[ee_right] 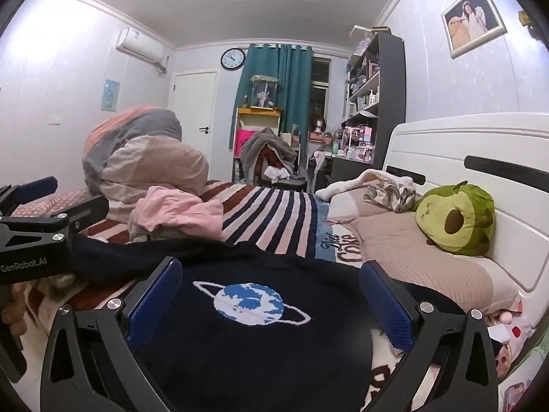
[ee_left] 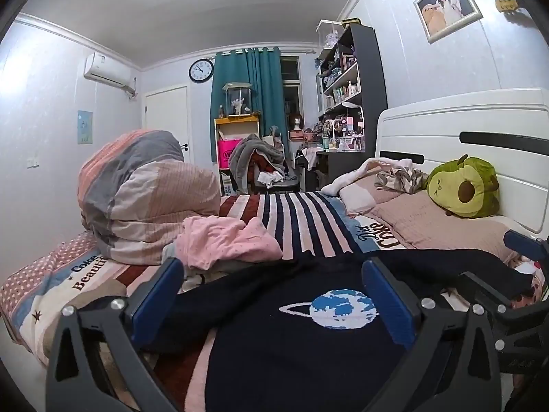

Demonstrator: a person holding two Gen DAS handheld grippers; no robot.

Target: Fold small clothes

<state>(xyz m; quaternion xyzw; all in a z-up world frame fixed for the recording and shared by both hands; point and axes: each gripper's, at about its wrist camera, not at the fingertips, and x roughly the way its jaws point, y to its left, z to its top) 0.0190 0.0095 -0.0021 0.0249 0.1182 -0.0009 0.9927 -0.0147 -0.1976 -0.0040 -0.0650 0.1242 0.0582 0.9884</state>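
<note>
I'm at the very start here — both grippers hover over the dark sweater (ee_left: 291, 353) spread on the near part of the bed (ee_left: 302, 219), and nothing is gripped yet. My left gripper (ee_left: 274, 295) has its jaws as wide as they go, empty, with the planet picture (ee_left: 338, 307) framed between the blue pads (ee_left: 154, 302). My right gripper (ee_right: 271, 295) is the same — jaws wide apart, nothing between them but air above the knit.

The sweater looks like a thick, soft knit, navy, lying mostly flat with one sleeve (ee_right: 144, 254) trailing off to the left. Behind it, further away, a crumpled pink garment (ee_left: 226, 240) sits in a heap, thin and floppy, next to a bulky rolled quilt (ee_left: 144, 192). A plush avocado (ee_right: 456, 219) rests far right against the headboard.

Next, I judge, each gripper needs to drop to an edge of the sweater — pinching a single layer, low enough to catch the knit without dragging the striped cover beneath.
</note>
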